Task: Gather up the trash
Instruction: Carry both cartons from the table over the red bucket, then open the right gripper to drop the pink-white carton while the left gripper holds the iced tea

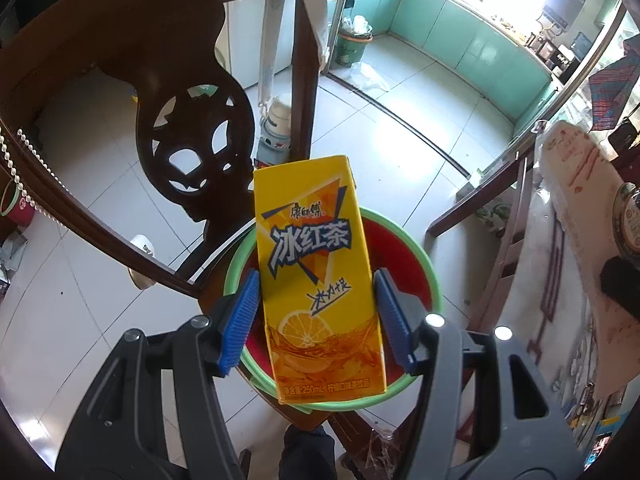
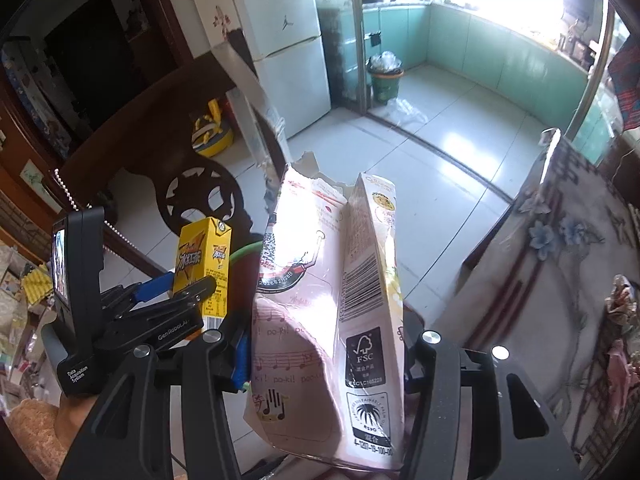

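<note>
left gripper (image 1: 316, 316) has its blue pads (image 1: 240, 320) clamped on a yellow drink carton (image 1: 316, 272), held right over a red bin with a green rim (image 1: 434, 276) on the tiled floor (image 1: 420, 128); right gripper (image 2: 324, 356) is squeezing a torn pink snack box (image 2: 320, 312), held up in the air just beside the carton; dark wooden chair (image 1: 192, 136) behind the bin

We are in a lived-in home, in a dining area opening onto a kitchen. Beyond the white fridge (image 2: 280, 36) we see green kitchen cabinets (image 2: 480, 48) and a bin (image 2: 385, 80); nearer than it stands a carved wooden chair (image 1: 188, 136).
</note>
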Demonstrator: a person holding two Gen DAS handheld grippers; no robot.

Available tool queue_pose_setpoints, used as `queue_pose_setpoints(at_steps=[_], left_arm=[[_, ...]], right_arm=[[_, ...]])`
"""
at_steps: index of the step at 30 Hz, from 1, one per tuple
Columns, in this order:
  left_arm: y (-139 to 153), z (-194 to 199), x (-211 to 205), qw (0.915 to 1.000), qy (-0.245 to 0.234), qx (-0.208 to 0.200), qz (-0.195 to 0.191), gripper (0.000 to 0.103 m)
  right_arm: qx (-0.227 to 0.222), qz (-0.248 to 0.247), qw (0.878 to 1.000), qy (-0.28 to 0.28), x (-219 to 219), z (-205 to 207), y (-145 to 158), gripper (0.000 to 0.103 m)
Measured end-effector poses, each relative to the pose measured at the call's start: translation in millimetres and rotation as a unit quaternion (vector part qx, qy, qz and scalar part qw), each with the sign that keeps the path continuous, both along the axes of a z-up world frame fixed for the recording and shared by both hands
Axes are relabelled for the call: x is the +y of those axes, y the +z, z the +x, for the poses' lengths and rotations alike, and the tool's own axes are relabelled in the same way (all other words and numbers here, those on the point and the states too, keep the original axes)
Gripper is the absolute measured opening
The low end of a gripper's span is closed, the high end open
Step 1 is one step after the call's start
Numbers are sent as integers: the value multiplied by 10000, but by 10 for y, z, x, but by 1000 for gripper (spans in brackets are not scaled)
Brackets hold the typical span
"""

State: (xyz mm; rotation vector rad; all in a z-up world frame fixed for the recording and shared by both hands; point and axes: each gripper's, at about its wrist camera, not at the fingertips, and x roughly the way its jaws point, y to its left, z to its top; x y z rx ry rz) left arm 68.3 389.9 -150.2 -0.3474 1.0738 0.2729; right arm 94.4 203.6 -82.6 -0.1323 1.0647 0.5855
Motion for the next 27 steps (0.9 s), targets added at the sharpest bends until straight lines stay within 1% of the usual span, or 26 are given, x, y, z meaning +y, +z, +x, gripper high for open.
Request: queue_pose_setpoints(at_steps=[4, 14, 18, 23, 25, 26, 27], left_arm=[[-48, 19, 35, 10000, 25, 74, -1, 56], [-147, 43, 75, 9996, 112, 239, -38, 56], [-208, 58, 81, 9994, 122, 324, -52, 56], [-278, 45, 116, 9990, 170, 422, -45, 56], [-295, 38, 129, 9988, 187, 461, -46, 56], [-307, 34, 138, 9986, 200, 480, -34, 56], [-306, 34, 134, 9986, 210, 493, -27, 56]], right_arm=[[238, 39, 9997, 101, 74, 54, -135, 51], [482, 46, 9984, 296, 228, 135, -313, 51], [676, 40, 9970, 368, 295, 212, -444, 51], [831, 73, 9954, 470, 382, 232, -536, 51], [885, 110, 9947, 516, 399, 228, -563, 53], [930, 135, 9941, 534, 406, 233, -579, 57], [965, 164, 9938, 528, 405, 238, -587, 68]])
